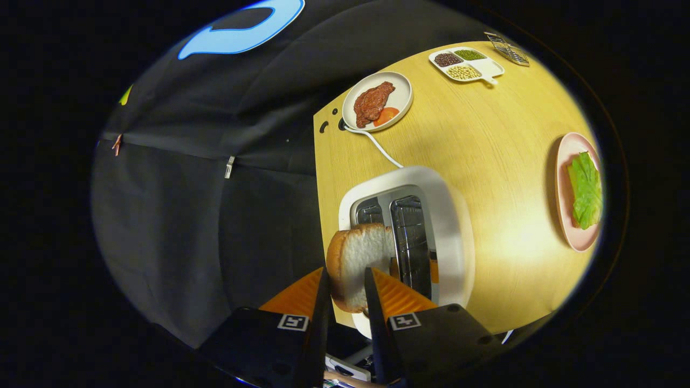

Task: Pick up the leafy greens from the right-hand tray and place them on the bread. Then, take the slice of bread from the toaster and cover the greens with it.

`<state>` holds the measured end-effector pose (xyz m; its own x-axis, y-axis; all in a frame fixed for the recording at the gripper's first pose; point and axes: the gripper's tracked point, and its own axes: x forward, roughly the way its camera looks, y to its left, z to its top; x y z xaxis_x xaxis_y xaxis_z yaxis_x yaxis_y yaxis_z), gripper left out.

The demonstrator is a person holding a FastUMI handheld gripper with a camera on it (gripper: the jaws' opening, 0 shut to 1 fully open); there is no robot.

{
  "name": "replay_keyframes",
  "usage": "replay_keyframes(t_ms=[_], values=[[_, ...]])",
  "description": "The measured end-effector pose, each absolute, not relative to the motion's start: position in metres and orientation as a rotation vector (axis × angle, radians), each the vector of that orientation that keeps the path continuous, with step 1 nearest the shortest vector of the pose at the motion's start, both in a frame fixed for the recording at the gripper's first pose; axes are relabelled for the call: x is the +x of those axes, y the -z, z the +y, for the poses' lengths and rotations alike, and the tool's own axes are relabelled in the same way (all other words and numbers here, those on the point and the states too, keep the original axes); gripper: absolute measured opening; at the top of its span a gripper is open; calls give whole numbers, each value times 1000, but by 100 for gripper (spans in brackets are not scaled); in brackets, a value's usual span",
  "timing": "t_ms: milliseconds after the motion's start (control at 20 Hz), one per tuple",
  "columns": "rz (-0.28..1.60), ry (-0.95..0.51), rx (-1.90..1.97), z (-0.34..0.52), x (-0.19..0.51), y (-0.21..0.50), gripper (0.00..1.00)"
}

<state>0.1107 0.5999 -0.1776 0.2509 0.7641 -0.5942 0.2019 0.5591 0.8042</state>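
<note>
I have the gripper (345, 285) closed on 1 slice of bread (358, 264), 1 finger pressing each face, holding it above the toaster (431, 226). By my judgement the slice is clear of its slot, so step 2 is in hand. The lettuce (586, 189) already lies on the pink plate (566, 161), well apart from the toaster across the table (485, 140); pale bread seems to edge out from under it, though I cannot confirm that.

The next move calls for carrying the slice across to that plate, turning it flat and lowering it onto the lettuce.

Count:
- 1 toaster, 2 slots
- 1 white plate (401, 91) with meat and a tomato slice
- 1 divided dish (493, 67), 3 kinds of beans
</note>
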Motion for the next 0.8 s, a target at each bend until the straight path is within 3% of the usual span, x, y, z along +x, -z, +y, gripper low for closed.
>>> replay_keyframes(t_ms=[100, 150, 200, 250, 350, 800], values=[[1292, -452, 922, 592, 113, 178, 26], [1283, -432, 903, 586, 115, 181, 26], [1278, -425, 886, 582, 116, 182, 14], [1272, -426, 875, 581, 116, 182, 10], [1264, -459, 877, 581, 114, 177, 6], [1188, -550, 888, 550, 111, 127, 6]])
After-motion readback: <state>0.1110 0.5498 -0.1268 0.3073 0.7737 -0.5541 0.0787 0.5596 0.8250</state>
